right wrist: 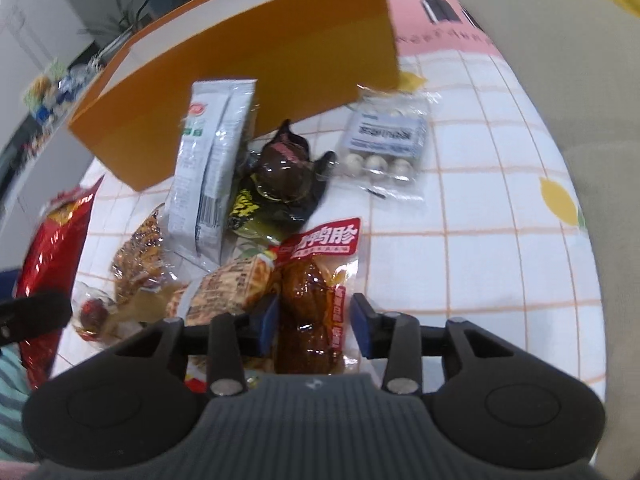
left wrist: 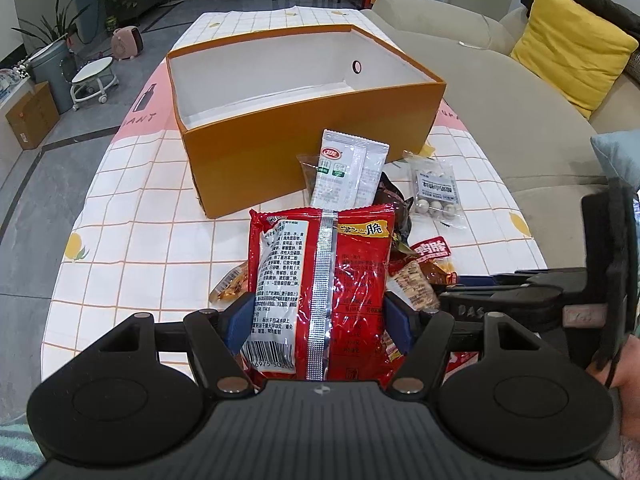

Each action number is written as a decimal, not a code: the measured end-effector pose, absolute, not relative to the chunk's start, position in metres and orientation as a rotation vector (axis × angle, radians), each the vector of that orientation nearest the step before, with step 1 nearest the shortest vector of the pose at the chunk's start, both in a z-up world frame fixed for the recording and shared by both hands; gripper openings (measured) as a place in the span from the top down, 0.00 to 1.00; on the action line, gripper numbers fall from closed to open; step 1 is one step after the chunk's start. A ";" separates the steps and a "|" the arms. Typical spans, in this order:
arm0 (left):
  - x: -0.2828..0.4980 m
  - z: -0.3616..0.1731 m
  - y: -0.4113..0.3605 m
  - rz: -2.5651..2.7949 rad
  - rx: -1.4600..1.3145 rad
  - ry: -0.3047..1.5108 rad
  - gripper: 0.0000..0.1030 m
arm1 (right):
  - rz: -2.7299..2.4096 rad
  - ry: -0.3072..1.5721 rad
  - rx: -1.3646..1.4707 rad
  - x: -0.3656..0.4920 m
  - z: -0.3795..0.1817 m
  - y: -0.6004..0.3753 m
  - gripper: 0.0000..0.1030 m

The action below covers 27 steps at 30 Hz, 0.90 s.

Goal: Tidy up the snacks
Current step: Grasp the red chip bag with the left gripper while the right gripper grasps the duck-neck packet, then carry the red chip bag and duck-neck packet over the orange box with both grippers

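Note:
My left gripper (left wrist: pixel 318 316) is shut on a large red snack bag (left wrist: pixel 320 280), its blue pads pressing both sides; the bag stands upright above the table. Behind it an open orange box (left wrist: pixel 304 128) with a white inside holds nothing that I can see. My right gripper (right wrist: pixel 316 326) is open low over the snack pile, with a brown duck-meat packet with a red label (right wrist: pixel 312 296) between its pads, which do not squeeze it. A white packet (right wrist: pixel 208 160), a dark packet (right wrist: pixel 280 176) and a clear pack of small eggs (right wrist: pixel 384 140) lie near the box (right wrist: pixel 248 72).
More brown snack packets (right wrist: pixel 140 256) lie left of the right gripper, beside the red bag (right wrist: pixel 52 248). The table has a checked cloth (left wrist: pixel 140 208). A beige sofa (left wrist: pixel 500 92) with a yellow cushion (left wrist: pixel 572 52) runs along its right side. The right gripper's black frame (left wrist: pixel 540 292) is close on the right.

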<state>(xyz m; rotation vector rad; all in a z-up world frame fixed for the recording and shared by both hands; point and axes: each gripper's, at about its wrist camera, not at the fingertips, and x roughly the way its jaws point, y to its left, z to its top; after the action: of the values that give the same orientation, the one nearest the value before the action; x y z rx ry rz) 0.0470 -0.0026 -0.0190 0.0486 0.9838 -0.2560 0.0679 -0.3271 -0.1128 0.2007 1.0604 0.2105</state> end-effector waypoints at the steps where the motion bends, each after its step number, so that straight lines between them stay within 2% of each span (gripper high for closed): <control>1: 0.047 -0.019 -0.002 -0.254 0.049 0.983 0.25 | 0.215 1.050 0.162 0.067 -0.113 -0.322 0.63; 5: 0.048 -0.017 0.001 -0.246 0.046 0.978 0.25 | 0.220 1.033 0.116 0.064 -0.114 -0.317 0.67; 8: 0.048 -0.015 0.003 -0.240 0.041 0.971 0.25 | 0.215 1.034 0.183 0.063 -0.108 -0.328 0.83; 9: 0.049 -0.014 0.004 -0.240 0.039 0.969 0.25 | 0.217 1.026 0.201 0.061 -0.105 -0.330 0.94; 10: 0.050 -0.013 0.005 -0.239 0.038 0.967 0.25 | 0.223 1.013 0.223 0.060 -0.100 -0.334 1.00; 27: 0.075 0.024 0.011 -0.266 0.032 0.888 0.25 | 0.248 0.855 0.279 0.051 -0.032 -0.358 1.00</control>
<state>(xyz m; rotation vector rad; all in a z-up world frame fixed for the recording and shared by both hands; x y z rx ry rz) 0.0755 0.0112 0.0237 0.0318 0.8878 -0.2664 0.0506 -0.3576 -0.0321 0.2787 0.8550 0.2475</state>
